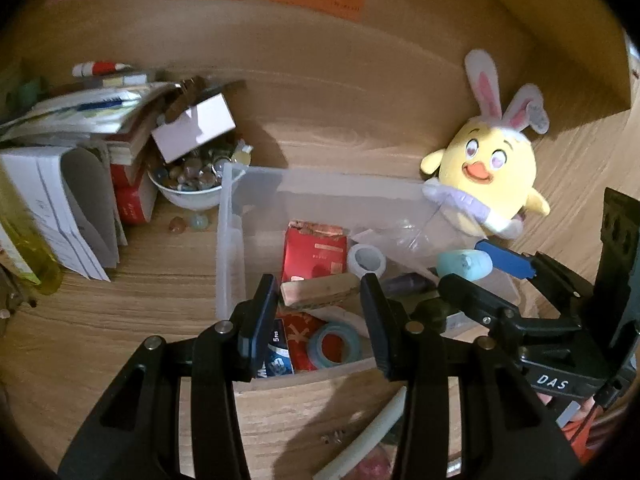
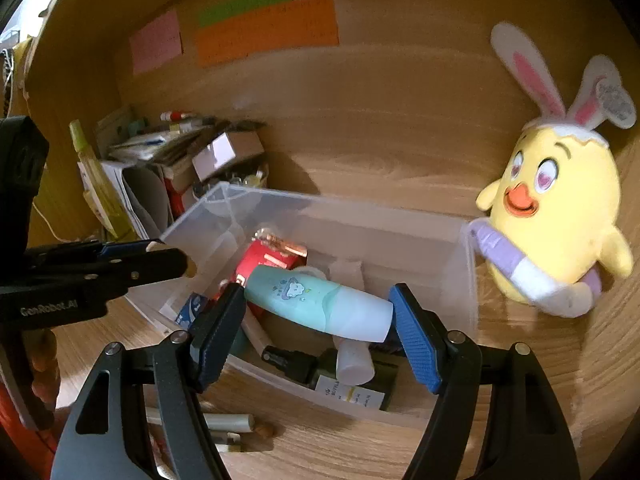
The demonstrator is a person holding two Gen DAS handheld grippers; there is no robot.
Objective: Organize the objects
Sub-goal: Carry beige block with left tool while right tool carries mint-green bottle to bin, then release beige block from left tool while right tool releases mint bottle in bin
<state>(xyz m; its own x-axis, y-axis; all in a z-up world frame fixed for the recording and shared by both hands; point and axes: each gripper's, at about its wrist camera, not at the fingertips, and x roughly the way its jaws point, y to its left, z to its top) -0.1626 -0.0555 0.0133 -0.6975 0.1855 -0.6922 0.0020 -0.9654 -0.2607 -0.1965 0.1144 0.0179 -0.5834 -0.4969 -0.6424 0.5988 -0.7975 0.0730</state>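
Wooden desk (image 2: 360, 448) carries clear bin (image 2: 468, 264) at centre frame; right claw (image 2: 316, 316) grasping teal bottle (image 2: 316, 304) above it should lower before release; left claw (image 1: 320, 320) released, empty.

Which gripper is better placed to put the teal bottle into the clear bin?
Right: the right gripper spans the teal bottle directly above the clear bin. The left gripper is empty.
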